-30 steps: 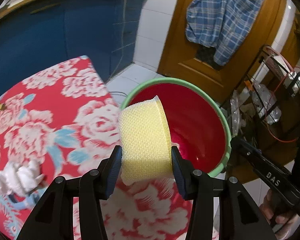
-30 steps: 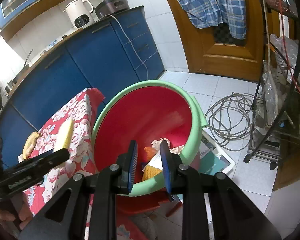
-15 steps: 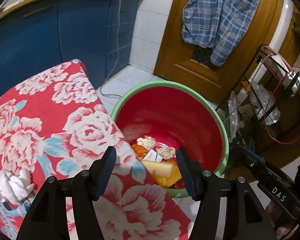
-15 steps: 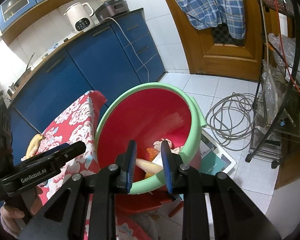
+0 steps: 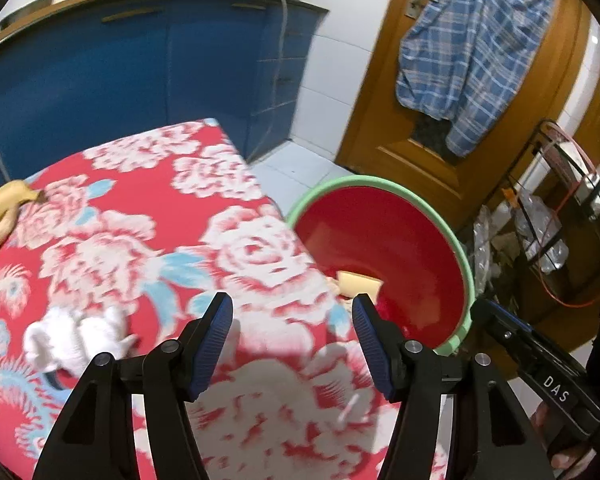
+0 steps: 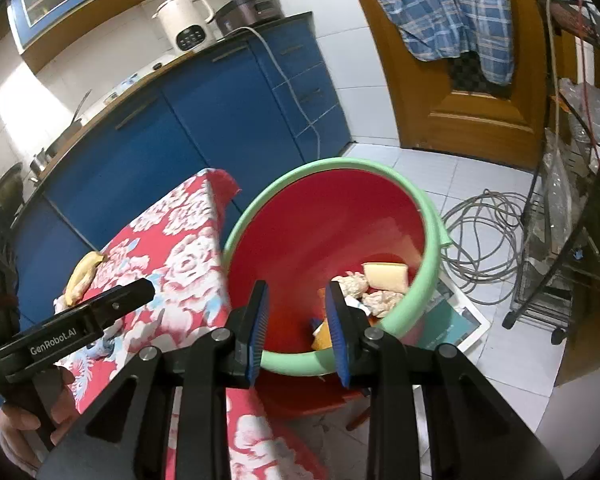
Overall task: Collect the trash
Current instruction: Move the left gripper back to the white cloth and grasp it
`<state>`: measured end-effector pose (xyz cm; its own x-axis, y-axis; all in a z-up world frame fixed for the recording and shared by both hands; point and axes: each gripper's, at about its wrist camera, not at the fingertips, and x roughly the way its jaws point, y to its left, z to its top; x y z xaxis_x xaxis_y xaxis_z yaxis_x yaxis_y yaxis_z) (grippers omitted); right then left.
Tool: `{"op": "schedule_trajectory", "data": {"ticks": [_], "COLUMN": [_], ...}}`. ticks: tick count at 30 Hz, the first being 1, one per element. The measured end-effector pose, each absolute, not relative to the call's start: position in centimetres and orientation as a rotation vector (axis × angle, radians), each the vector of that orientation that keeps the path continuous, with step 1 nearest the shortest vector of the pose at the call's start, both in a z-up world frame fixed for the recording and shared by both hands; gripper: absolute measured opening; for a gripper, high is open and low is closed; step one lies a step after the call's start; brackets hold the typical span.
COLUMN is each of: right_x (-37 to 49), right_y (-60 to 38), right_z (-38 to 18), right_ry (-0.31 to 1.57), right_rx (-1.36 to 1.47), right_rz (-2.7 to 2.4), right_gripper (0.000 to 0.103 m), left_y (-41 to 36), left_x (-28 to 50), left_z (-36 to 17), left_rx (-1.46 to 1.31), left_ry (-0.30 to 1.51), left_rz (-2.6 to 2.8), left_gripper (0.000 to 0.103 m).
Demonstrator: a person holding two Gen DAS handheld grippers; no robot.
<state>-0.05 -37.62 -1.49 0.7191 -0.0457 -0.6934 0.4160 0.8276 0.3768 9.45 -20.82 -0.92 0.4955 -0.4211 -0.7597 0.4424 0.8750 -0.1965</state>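
Observation:
My left gripper (image 5: 292, 300) is open and empty above the red floral tablecloth (image 5: 148, 200). Just left of it lies a crumpled white tissue (image 5: 76, 338). A banana peel (image 5: 0, 216) rests at the table's far left edge. The red bucket with a green rim (image 5: 380, 182) stands right of the table; a yellow sponge (image 5: 358, 282) lies inside it. My right gripper (image 6: 297, 288) hovers over the near rim of the bucket (image 6: 328, 164), its jaws opening with nothing between them. Below it, the sponge (image 6: 386, 274), tissue wads (image 6: 354, 282) and orange scraps sit at the bottom.
Blue cabinets (image 6: 220, 120) run behind the table, with a white kettle (image 6: 186, 24) on top. On the tiled floor right of the bucket lies a coiled cable (image 6: 480, 240), and beyond it stands a black wire rack (image 6: 560, 220). A plaid shirt (image 5: 472, 48) hangs on the wooden door.
The left gripper opened and let go of the yellow sponge, which now lies in the bucket. It then drew back to the left over the table. The right jaws stand slightly wider.

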Motion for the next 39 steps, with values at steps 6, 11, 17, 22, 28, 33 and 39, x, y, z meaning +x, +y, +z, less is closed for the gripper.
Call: {"op": "schedule_trajectory", "data": {"ticks": [6,11,17,22,28,33,39], "right_x": [0.5,1.1,1.5,2.0,2.4,2.8,3.0], "right_y": [-36.2,-34.9,-33.8,-33.1,-32.6,-32.1,-31.6], "right_z": [-1.4,-1.2,-1.1,-1.1,-1.2,-1.3,-1.3], "right_ry": [0.737,0.741,0.75,0.757,0.768,0.777,0.783], "right_rx": [0.531,0.518,0.503,0.489,0.481,0.47,0.465], "right_rz": [-0.235,-0.21,-0.19,-0.183,-0.179,-0.169,-0.162], "right_gripper": [0.031,0.032,0.033,0.034,0.034,0.034,0.034], "left_y": [-17.4,-14.9,-12.1,-10.9,-10.5,-9.9,-8.3], "left_x": [9.5,9.8,10.6,11.3,11.9,12.6,13.4], "left_z": [-0.8,-0.7,-1.3,-2.4,-3.2,-3.7,-3.8], "left_rx": [0.012,0.0,0.009,0.001,0.011,0.003,-0.039], "left_ry": [0.907,0.901,0.913,0.939,0.948,0.945,0.941], "left_rz": [-0.437,-0.37,-0.25,-0.2,-0.172,-0.157,-0.138], "left_gripper": [0.064,0.064,0.064,0.064,0.067,0.067,0.045]}}
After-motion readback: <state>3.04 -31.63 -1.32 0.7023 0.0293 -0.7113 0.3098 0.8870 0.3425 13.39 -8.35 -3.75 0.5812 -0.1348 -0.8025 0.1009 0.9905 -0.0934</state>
